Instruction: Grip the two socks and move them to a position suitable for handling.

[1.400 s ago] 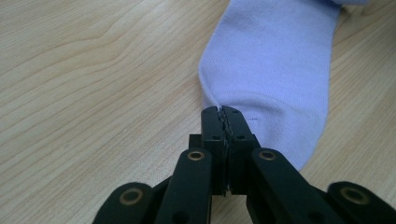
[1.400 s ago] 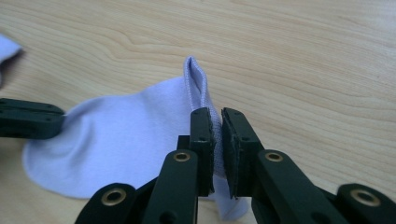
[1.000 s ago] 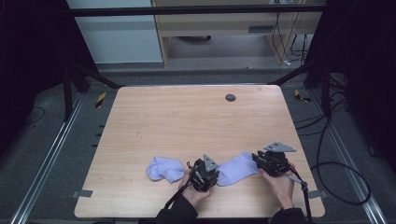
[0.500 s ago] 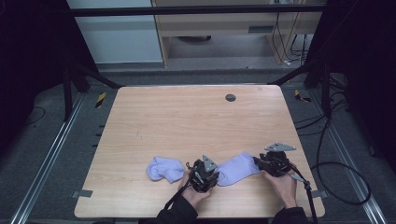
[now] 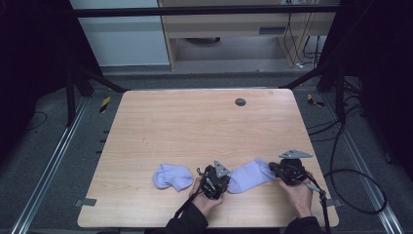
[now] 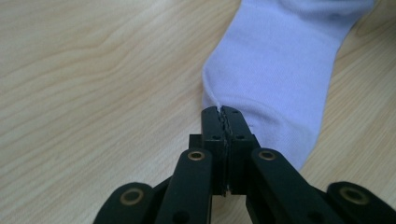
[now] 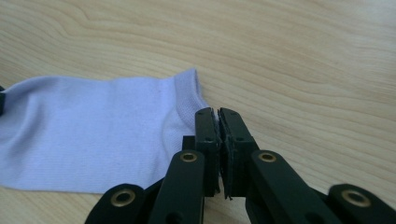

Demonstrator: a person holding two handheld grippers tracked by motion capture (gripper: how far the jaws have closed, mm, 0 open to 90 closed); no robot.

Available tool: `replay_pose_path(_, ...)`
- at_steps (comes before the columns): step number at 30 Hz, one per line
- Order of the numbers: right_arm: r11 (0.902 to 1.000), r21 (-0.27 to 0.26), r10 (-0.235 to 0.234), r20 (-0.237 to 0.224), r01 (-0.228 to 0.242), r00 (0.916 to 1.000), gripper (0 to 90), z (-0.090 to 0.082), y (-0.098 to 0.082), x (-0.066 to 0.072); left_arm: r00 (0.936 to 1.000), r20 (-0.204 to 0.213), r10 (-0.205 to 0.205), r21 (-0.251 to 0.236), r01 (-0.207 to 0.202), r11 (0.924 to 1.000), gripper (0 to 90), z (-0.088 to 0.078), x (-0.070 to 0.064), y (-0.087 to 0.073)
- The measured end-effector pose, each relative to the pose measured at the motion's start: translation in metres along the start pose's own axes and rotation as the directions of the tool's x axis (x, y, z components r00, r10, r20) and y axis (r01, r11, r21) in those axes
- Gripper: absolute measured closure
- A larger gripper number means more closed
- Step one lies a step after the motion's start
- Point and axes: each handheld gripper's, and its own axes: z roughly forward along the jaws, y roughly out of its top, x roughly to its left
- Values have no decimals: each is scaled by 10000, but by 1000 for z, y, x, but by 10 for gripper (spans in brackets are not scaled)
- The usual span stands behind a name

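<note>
Grainy wooden table; soft ribbed sock (lavender) pinched between both grippers

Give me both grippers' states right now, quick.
Left gripper: just closed, shut on the toe end of the flat sock.
Right gripper: just closed, shut on that sock's cuff edge.

Evenly lit from above across the wooden table, dark and murky over the surrounding floor. Soft, slightly grainy from the high view. Sharp on wood grain up close, faintly blurred on the near black linkages; short, soft shadows, no glare.
</note>
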Motion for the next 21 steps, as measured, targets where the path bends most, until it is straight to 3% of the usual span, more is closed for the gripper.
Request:
replay_pose_path(5,9995,-282,166,252,-159,9995,870,-19,-3,1,9998,-66,167,-108,-168,9998,887,3,-3,9)
replay_pose_path(9,9999,33,139,714,-142,9973,867,-26,-10,-1,9993,-105,358,-210,-360,9991,886,11,-4,15)
replay_pose_path(16,9976,614,243,1001,-306,9947,851,-23,-19,-5,9994,-100,342,-97,-343,9994,873,24,-5,15)
replay_pose_path(18,9978,586,247,1067,-311,9940,800,-23,-19,-5,9989,-108,460,-251,-463,9986,812,21,-5,16)
replay_pose_path(21,9999,33,131,982,-135,9951,721,-25,-19,-5,9970,-294,721,-692,-740,9949,709,11,-4,17)
